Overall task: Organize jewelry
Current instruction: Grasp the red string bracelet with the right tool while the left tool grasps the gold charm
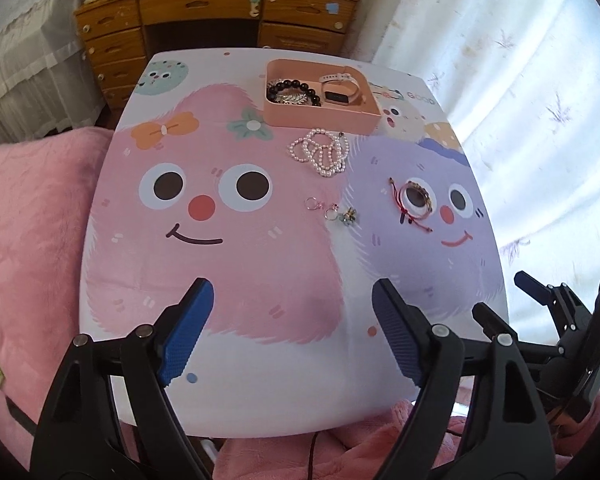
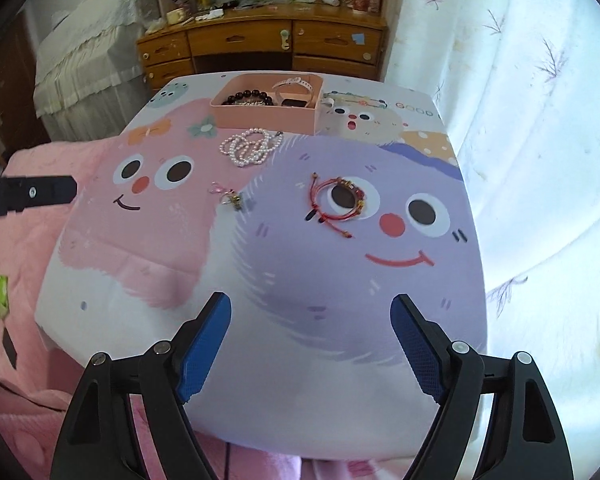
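You are holding both claws above the near edge of the cartoon-print table (image 1: pixel 112 240), and both are standing wide apart with nothing between the pads. From your right gripper (image 2: pixel 311 344), the red cord bracelet (image 2: pixel 340 196) is lying at about twelve o'clock, a shade toward one, well apart from the blue fingertips. It is resting flat on the purple creature's eye, its loop running roughly from ten to four, with loose cord ends trailing toward you. Judging by these views, your right hand is the nearer one for it.

From your left gripper (image 1: pixel 292 320), the small rings and charm (image 1: pixel 332 212) are sitting at about twelve to one o'clock, and the pearl strand (image 1: pixel 320 152) is lying beyond them, coiled in a heap just beside the near wall of the pink tray (image 1: pixel 320 118). Those two seem better suited to your left hand.

The tray is sitting at the far edge of the table, at twelve o'clock from both claws, and it has two compartments. The left one is holding a black bead bracelet (image 1: pixel 296 86) and a silvery leaf-shaped piece (image 1: pixel 290 98); the right one is holding a white-strapped watch (image 1: pixel 340 88). Three pieces are lying loose outside it, so the sorting looks partly done.
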Action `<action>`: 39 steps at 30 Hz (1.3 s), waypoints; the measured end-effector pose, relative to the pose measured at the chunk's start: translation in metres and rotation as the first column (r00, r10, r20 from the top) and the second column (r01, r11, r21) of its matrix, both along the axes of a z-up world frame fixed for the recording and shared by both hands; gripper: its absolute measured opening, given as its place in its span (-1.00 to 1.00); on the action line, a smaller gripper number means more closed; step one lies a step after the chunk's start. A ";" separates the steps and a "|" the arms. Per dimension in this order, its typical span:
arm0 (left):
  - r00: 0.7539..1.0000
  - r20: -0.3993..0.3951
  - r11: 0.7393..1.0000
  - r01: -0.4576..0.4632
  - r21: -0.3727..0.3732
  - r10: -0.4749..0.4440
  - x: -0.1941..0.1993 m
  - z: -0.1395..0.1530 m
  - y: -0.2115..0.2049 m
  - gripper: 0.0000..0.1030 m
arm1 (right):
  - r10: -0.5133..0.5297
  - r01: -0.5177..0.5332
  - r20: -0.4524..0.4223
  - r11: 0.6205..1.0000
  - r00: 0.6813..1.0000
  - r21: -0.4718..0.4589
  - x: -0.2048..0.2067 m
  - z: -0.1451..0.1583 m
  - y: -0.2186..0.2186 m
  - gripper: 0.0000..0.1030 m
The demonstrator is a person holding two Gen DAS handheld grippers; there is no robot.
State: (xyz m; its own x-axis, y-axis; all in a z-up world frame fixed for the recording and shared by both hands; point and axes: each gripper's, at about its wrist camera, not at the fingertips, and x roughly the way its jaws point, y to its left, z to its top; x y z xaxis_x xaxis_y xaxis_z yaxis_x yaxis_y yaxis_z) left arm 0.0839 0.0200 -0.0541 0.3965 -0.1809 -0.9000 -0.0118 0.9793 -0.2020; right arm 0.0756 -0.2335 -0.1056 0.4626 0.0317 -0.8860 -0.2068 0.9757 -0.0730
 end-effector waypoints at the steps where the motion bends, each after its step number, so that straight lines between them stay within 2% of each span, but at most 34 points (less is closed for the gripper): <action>1: 1.000 -0.010 1.000 -0.012 -0.001 0.012 0.004 -0.003 -0.003 0.55 | 0.009 -0.009 0.006 1.000 1.000 -0.003 0.009 -0.001 -0.009 0.62; 8: 0.993 -0.083 0.996 -0.081 0.033 0.084 0.030 -0.030 -0.036 0.55 | 0.088 -0.088 -0.005 0.996 0.996 -0.027 0.062 -0.016 -0.044 0.64; 14: 0.987 -0.095 0.990 -0.127 0.066 0.133 0.052 -0.061 -0.067 0.55 | 0.210 -0.210 0.000 0.977 0.978 -0.025 0.097 -0.054 -0.054 0.64; 17: 0.966 -0.165 0.980 -0.192 0.052 0.199 0.067 -0.084 -0.074 0.55 | 0.224 -0.224 0.035 0.975 0.974 -0.001 0.109 -0.074 -0.057 0.64; 18: 0.957 -0.187 0.975 -0.222 0.026 0.223 0.072 -0.091 -0.075 0.55 | 0.232 -0.232 0.041 0.973 0.972 0.006 0.114 -0.080 -0.058 0.64; 20: 0.938 -0.208 0.956 -0.291 -0.041 0.277 0.080 -0.104 -0.077 0.55 | 0.263 -0.265 0.070 0.964 0.962 0.028 0.121 -0.090 -0.057 0.64; 23: 0.918 -0.227 0.936 -0.347 -0.063 0.325 0.089 -0.118 -0.081 0.55 | 0.316 -0.319 0.110 0.948 0.942 0.007 0.127 -0.102 -0.049 0.64; 26: 0.906 -0.221 0.926 -0.375 -0.029 0.360 0.100 -0.129 -0.087 0.54 | 0.347 -0.351 0.124 0.936 0.929 0.010 0.137 -0.113 -0.044 0.64; 31: 0.886 -0.227 0.912 -0.409 0.021 0.403 0.113 -0.149 -0.090 0.31 | 0.359 -0.364 0.120 0.931 0.926 0.021 0.146 -0.129 -0.039 0.64; 34: 0.889 -0.229 0.917 -0.398 0.044 0.397 0.118 -0.158 -0.094 0.30 | 0.352 -0.358 0.115 0.933 0.929 0.043 0.153 -0.136 -0.037 0.64; 39: 0.902 -0.193 0.922 -0.377 0.087 0.387 0.124 -0.159 -0.103 0.09 | 0.334 -0.340 0.077 0.938 0.939 0.072 0.167 -0.146 -0.034 0.64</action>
State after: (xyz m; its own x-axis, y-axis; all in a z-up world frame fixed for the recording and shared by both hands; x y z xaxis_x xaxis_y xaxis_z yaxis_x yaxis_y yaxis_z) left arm 0.2074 -0.0827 -0.2129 0.2358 -0.0085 -0.9718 -0.4229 0.8994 -0.1105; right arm 0.2430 -0.2672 -0.2515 0.4660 0.2674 -0.8434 -0.5221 0.8527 -0.0181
